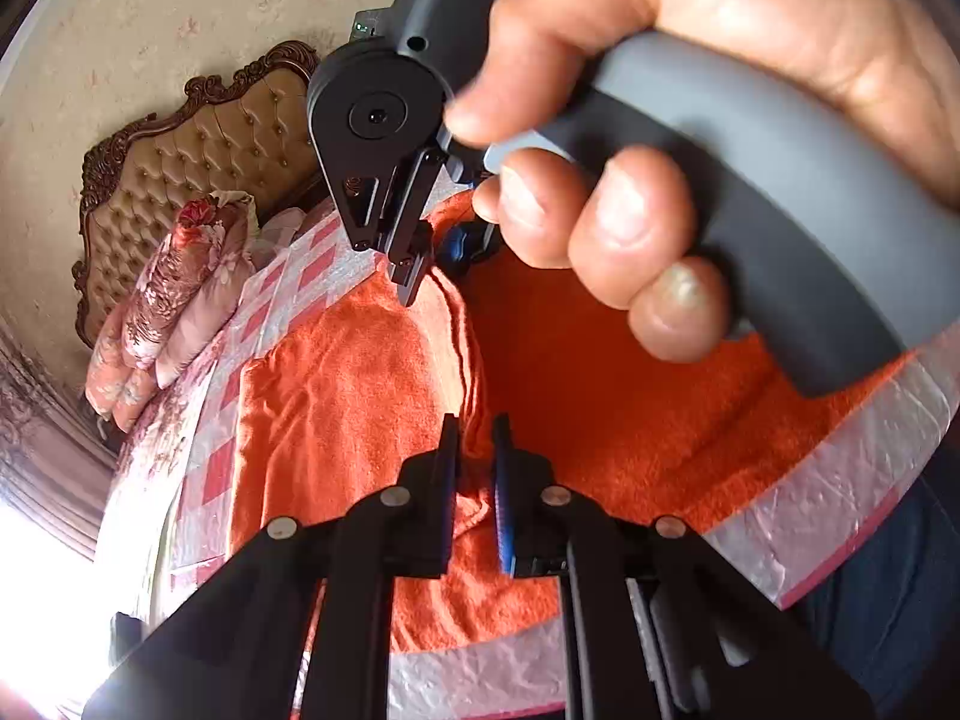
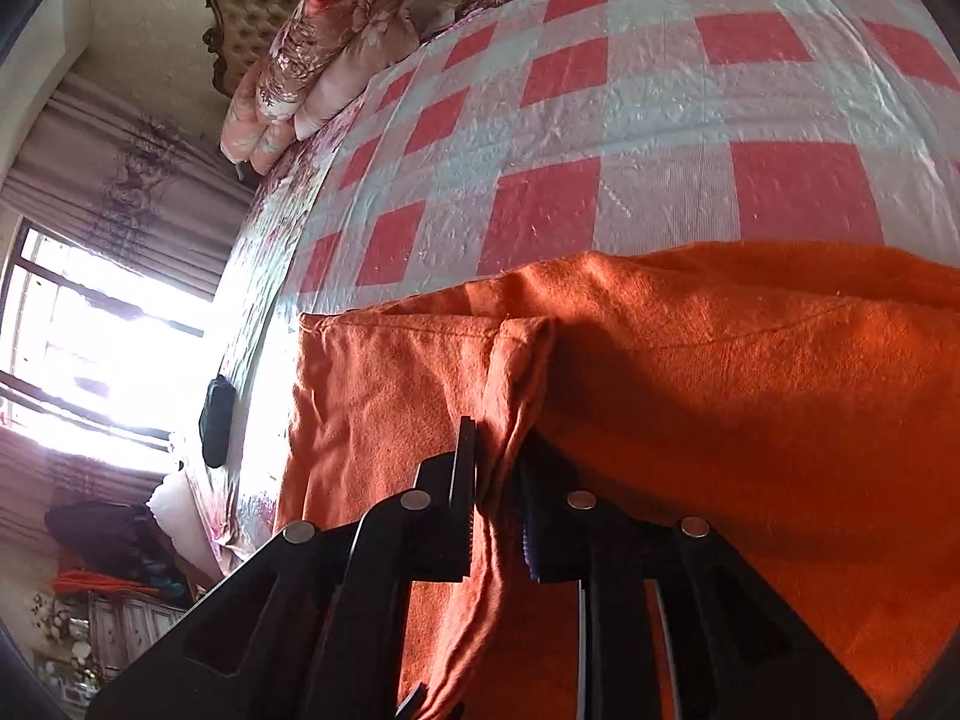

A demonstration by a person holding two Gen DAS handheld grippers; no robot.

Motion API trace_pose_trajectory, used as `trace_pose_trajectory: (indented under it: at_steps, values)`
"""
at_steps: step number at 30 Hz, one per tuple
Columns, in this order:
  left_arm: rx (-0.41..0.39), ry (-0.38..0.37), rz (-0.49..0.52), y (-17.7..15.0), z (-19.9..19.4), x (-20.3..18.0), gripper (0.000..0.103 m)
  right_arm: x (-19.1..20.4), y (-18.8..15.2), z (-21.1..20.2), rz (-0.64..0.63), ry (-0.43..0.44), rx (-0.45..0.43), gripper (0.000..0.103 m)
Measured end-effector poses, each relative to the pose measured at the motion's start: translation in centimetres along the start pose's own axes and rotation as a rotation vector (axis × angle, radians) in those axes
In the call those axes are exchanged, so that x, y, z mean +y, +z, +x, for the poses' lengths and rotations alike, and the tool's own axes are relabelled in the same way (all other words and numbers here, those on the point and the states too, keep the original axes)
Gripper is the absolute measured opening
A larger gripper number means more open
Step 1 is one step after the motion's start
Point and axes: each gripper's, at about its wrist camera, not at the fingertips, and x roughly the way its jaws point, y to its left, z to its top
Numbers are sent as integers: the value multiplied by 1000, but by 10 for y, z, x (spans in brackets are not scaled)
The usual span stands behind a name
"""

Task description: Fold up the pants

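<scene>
Left hand-held gripper (image 1: 477, 462) and right hand-held gripper (image 2: 498, 474) each pinch a fold of the orange pants (image 2: 750, 372) on the bed (image 2: 660, 120); soft, light, floppy cloth, probably best gripped at edges.

The bed (image 2: 660, 120), under a red-and-white checked cover, carries orange pants (image 2: 750, 372) near its foot edge, floral pillows (image 2: 324, 42) at the headboard end, and a dark object (image 2: 216, 420) by its window-side edge.
</scene>
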Motion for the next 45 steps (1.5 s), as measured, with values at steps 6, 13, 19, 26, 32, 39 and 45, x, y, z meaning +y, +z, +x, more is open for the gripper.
trace_pose_trajectory:
  at_steps: [6, 13, 19, 26, 32, 39, 45]
  values:
    - [-16, 13, 12, -3, -5, 1, 10, 20, -7, -8, -86, -111, -51, 7]
    - [-3, -19, 13, -9, -5, -11, 11, 25, -17, -3, -163, -241, -58, 8]
    - [-10, -78, -62, -15, -8, -5, 12, 31, -26, -4, -207, -297, -76, 11]
    - [-87, -230, -174, -28, -36, 19, 27, 25, -42, -56, -209, -571, -314, 53]
    - [-165, -148, -472, -77, -54, 94, 73, 67, -97, -83, -388, -665, -454, 88]
    - [-25, 60, -610, -98, -40, 166, 76, 107, -120, -39, -416, -628, -389, 88]
    - [5, -18, -632, -105, -38, 183, 101, 101, -125, -32, -361, -587, -352, 89]
